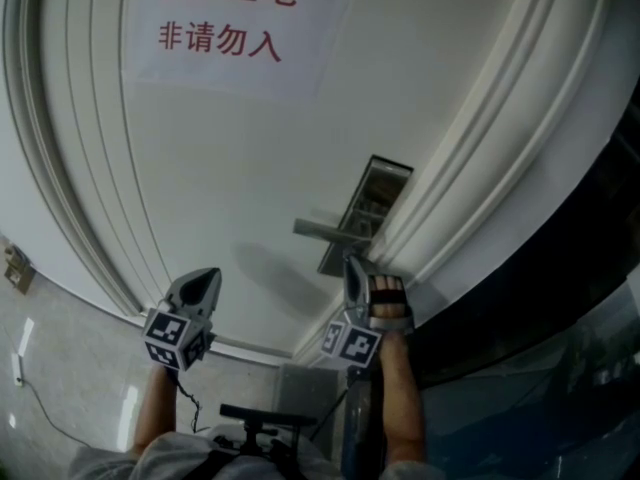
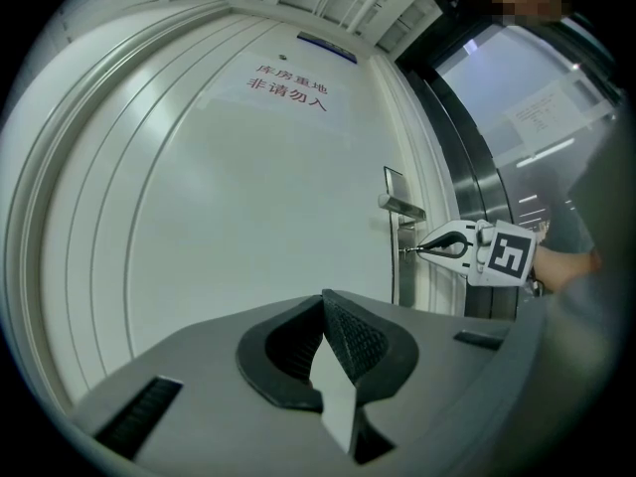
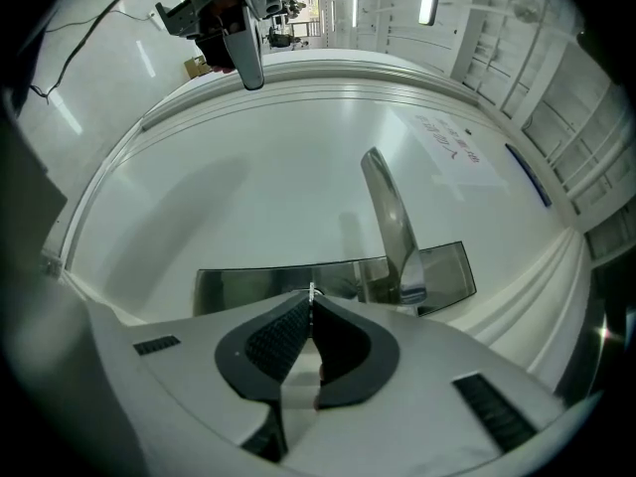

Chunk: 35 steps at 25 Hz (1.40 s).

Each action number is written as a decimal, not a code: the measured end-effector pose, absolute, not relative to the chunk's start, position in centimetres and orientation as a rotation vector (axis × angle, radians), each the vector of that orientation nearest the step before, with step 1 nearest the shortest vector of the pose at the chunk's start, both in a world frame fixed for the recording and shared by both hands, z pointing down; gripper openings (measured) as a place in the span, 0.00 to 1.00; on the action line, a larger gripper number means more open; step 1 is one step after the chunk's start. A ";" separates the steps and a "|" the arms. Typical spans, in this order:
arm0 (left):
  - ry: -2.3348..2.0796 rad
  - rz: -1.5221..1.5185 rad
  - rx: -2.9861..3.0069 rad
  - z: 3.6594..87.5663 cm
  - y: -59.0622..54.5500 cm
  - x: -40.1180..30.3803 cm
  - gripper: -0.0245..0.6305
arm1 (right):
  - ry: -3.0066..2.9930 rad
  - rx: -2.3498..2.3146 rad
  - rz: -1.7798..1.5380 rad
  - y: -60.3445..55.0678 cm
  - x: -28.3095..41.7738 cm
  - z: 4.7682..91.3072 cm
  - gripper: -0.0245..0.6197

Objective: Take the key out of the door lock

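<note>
A small metal key (image 3: 312,290) sticks out of the steel lock plate (image 3: 238,286) below the lever handle (image 3: 390,217) of a white door. My right gripper (image 3: 311,301) is at the lock, its dark pads pressed together on the key's bow. The left gripper view shows those same tips on the key (image 2: 408,250) under the handle (image 2: 402,205). In the head view the right gripper (image 1: 352,261) touches the plate (image 1: 365,208), and the key itself is hidden. My left gripper (image 1: 212,273) hangs in front of the door panel, left of the lock, shut with nothing in it.
A paper sign with red characters (image 1: 225,18) is stuck high on the door. Raised mouldings (image 1: 480,158) frame the door. A dark glass panel (image 1: 560,298) stands to the right of the frame. A wall socket (image 1: 17,268) and a cable are at the left.
</note>
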<state>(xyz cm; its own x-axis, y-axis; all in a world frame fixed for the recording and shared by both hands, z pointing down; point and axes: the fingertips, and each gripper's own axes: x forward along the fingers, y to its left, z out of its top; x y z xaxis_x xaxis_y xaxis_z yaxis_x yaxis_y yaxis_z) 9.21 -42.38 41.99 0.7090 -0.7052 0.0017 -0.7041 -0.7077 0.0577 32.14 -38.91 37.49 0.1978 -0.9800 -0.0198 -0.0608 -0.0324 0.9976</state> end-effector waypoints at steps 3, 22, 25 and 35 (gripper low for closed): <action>-1.174 -0.034 2.852 42.1 -42.4 9.2 0.05 | -1.074 1.340 -1.049 -38.9 32.1 37.4 0.07; -1.167 -0.035 2.848 42.2 -42.2 8.8 0.05 | -1.073 1.299 -1.045 -38.5 31.6 37.5 0.07; -1.165 -0.039 2.850 42.0 -42.1 8.7 0.05 | -1.088 1.311 -1.045 -38.5 31.3 37.4 0.07; -1.169 -0.044 2.853 41.9 -41.8 8.4 0.05 | -1.019 1.276 -1.035 -38.4 32.3 37.6 0.07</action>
<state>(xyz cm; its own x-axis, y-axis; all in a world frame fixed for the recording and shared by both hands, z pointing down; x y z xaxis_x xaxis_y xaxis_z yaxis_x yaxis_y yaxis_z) 8.44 -41.75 41.93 0.7125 -0.7016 -0.0046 -0.7000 -0.7113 0.0642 32.32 -38.45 37.56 0.2357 -0.9717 0.0144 0.0296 0.0220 0.9993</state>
